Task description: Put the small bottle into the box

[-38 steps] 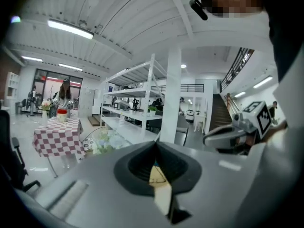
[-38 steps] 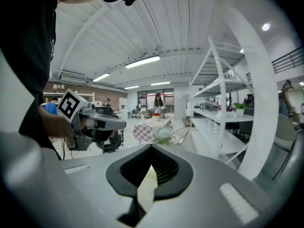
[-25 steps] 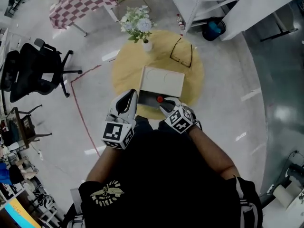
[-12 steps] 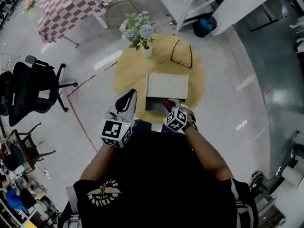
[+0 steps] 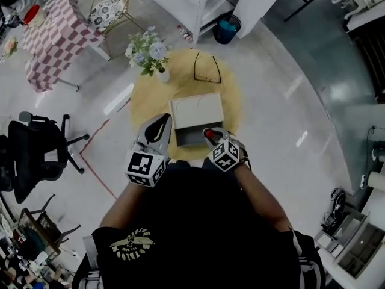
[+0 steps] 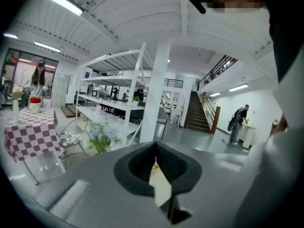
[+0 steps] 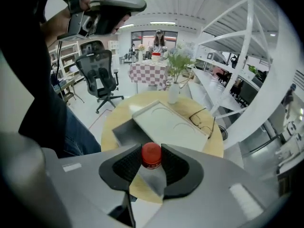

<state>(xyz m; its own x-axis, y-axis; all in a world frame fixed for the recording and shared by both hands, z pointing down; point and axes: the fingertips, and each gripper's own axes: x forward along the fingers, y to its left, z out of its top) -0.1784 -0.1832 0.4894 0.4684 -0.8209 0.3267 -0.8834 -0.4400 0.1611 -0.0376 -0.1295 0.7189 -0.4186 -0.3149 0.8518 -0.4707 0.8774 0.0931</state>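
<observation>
Two handheld grippers at the near edge of a round yellow wooden table (image 5: pixel 231 98). Mid-table: pale flat rectangular box (image 5: pixel 195 108), white lid toward the far edge, grey interior (image 5: pixel 187 138) open toward the near edge. Beyond it, toward the far edge: black-framed spectacles (image 5: pixel 206 71) and a white vase of pale flowers (image 5: pixel 150 56), both well apart from the work.

Right gripper (image 5: pixel 208 135): closed on the small clear bottle with red cap (image 7: pixel 152 156), pads touching the cap on both sides, clear body hanging below. Jaws just now opening a little, bottle between them; grip seemingly light. Pointing steeply down. Position of bottle: at the near right corner of the grey opening. Cannot tell whether over the interior or just outside its wall.

Left gripper (image 5: pixel 162 122): tongs pinched together, nothing between them, hanging just beside the box's left side, apparently not touching it.

Step in hand, as judged: delivery to the box, bottle not yet set down inside.

Next, probably needed: a small shift toward the middle of the grey opening, a short descent to the floor of the box, then a full spread of the tongs and a straight lift clear. Worth watching: base catching the near wall, or a topple on release.
</observation>
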